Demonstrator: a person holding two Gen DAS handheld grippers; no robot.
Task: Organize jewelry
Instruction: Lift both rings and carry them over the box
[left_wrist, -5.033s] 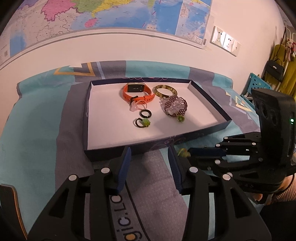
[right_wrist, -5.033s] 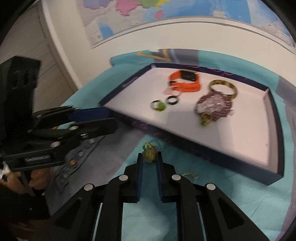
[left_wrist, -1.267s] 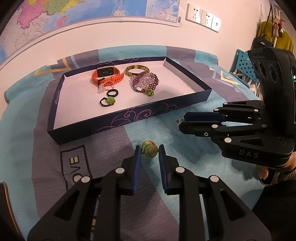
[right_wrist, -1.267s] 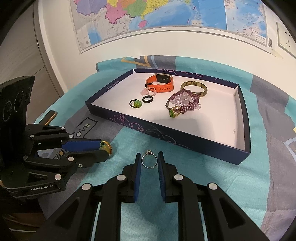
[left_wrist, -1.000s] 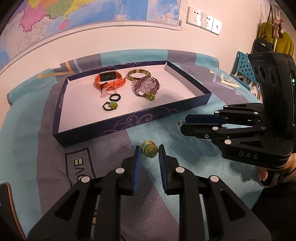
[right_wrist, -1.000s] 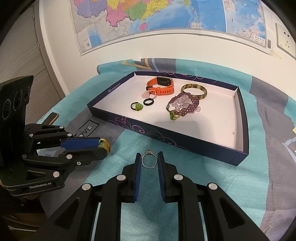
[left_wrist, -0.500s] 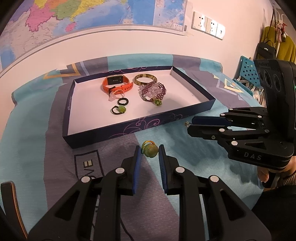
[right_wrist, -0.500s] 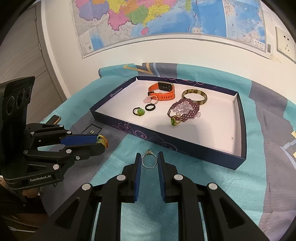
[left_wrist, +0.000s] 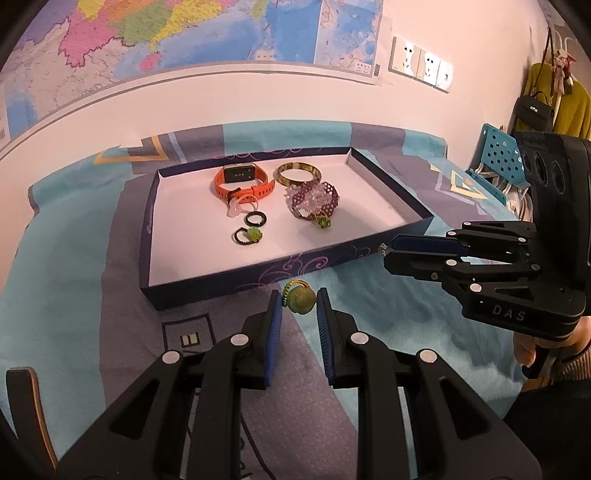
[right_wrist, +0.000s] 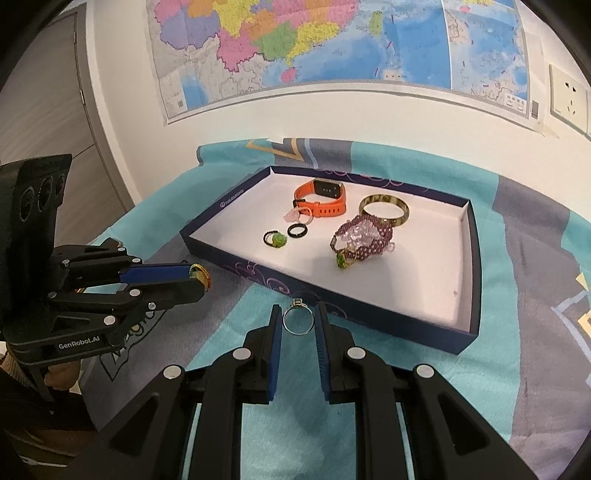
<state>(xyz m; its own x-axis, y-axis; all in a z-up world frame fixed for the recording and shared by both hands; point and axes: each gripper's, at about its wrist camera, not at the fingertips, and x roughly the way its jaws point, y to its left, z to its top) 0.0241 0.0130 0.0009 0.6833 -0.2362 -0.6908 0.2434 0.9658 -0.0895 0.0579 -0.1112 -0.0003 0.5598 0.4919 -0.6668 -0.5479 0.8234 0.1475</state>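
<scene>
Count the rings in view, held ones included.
5: green-bead ring in the left gripper; silver ring in the right gripper; black, green-stone and pink rings in the tray. The bracelet may hide another.

Two black hand-held tools with blue pads were seen, each pointing forward and downward. The left tool (left_wrist: 298, 301), at the lower centre of its own view, had its pads closed on a green beaded ring (left_wrist: 300, 298). The right tool (right_wrist: 298, 320), at the lower centre of its view, gripped a thin silver ring (right_wrist: 298, 319). A hand (left_wrist: 532, 352) showed beneath the right tool's body at the right edge.
</scene>
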